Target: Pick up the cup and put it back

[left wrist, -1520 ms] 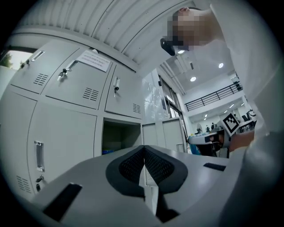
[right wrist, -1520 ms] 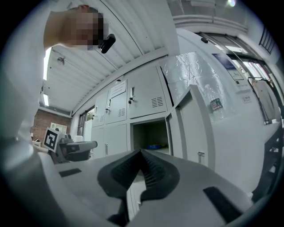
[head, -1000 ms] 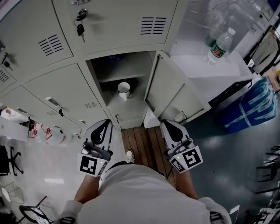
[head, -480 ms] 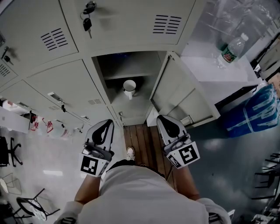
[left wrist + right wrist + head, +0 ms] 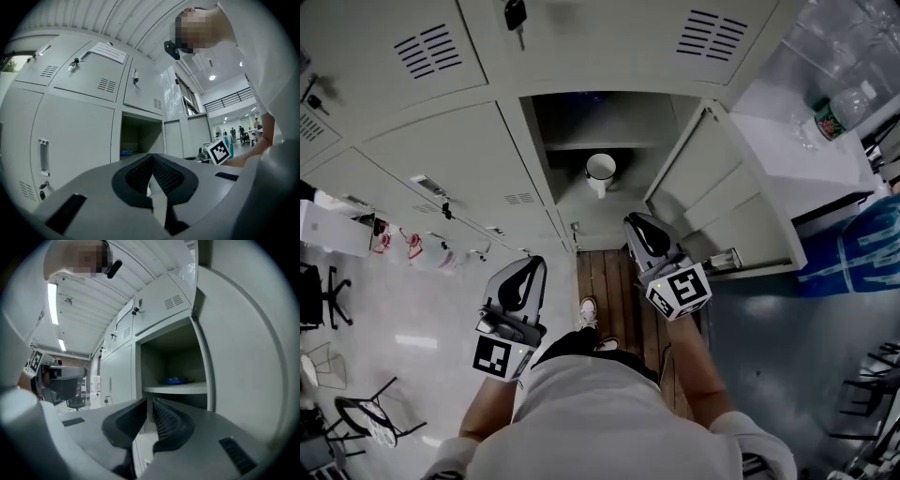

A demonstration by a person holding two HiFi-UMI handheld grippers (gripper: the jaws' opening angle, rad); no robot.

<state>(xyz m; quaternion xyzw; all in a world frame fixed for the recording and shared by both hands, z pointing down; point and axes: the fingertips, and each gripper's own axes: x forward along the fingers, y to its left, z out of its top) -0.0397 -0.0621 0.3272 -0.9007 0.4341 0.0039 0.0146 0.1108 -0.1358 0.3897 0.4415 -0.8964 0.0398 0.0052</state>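
Observation:
A white cup with a handle stands upright on the floor of the open locker compartment, under a shelf. My right gripper reaches toward that opening, its tip just short of the locker's bottom edge and below the cup. Its jaws are almost together and just starting to open, with nothing between them. My left gripper hangs back on the left, in front of the shut lockers, shut and empty. The cup is hidden in both gripper views.
The locker door swings open to the right, close beside my right gripper. A blue item lies on the inner shelf. Keys hang from the locker above. A water bottle stands on a white table at the right.
My right gripper has moved forward and left toward the open compartment. The head view has shifted closer to the lockers. The left gripper has stayed put.

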